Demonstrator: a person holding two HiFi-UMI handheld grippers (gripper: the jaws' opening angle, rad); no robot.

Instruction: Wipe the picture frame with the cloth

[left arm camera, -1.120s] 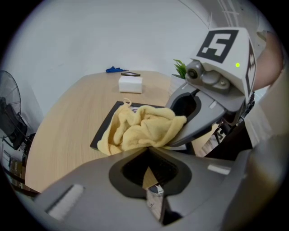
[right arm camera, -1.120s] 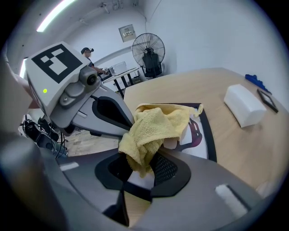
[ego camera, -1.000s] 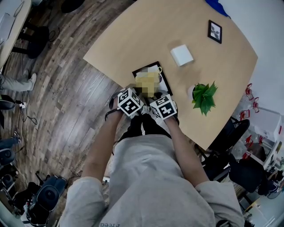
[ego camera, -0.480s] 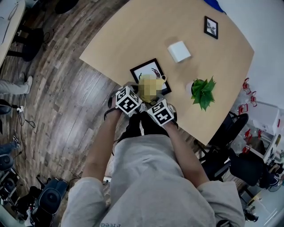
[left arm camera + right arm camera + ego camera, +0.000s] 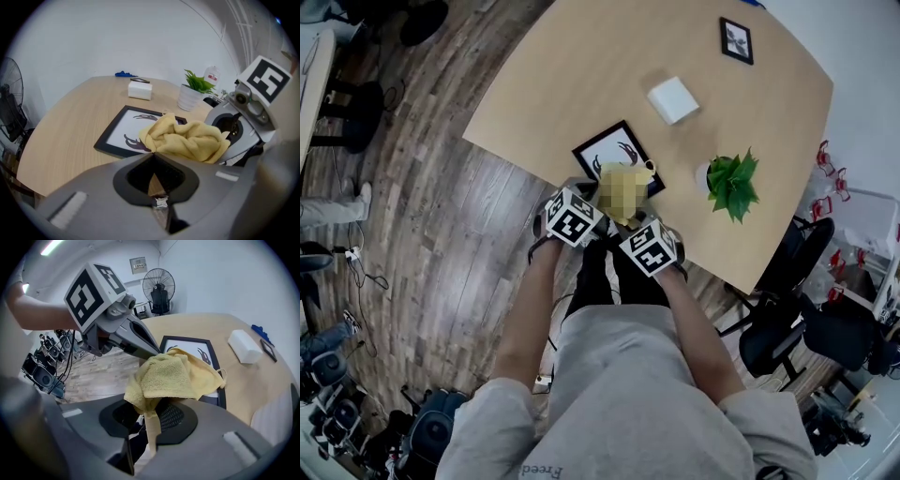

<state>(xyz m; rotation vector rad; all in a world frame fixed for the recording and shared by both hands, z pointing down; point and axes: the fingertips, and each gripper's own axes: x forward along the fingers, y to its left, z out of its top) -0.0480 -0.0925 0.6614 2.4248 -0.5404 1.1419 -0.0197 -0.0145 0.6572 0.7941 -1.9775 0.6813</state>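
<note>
A black picture frame (image 5: pixel 611 150) with a white print lies flat near the table's front edge. A crumpled yellow cloth (image 5: pixel 168 373) hangs over the frame's near corner, and my right gripper (image 5: pixel 149 414) is shut on its lower fold. In the left gripper view the cloth (image 5: pixel 187 138) covers the right part of the frame (image 5: pixel 123 133). My left gripper (image 5: pixel 153 159) is shut with nothing in it. Its pointed fingers (image 5: pixel 140 341) sit just left of the cloth, over the frame's near edge. Both marker cubes (image 5: pixel 573 216) are close together at the table edge.
On the tan table (image 5: pixel 581 66) stand a white box (image 5: pixel 672 99), a small potted plant (image 5: pixel 731 183) and a small black frame (image 5: pixel 735 40) at the far side. Wooden floor lies to the left. Office chairs (image 5: pixel 787 309) stand at the right.
The cloth has slid from the middle of the frame toward its near corner, so more of the print shows. Both grippers have drawn back toward the table edge.
</note>
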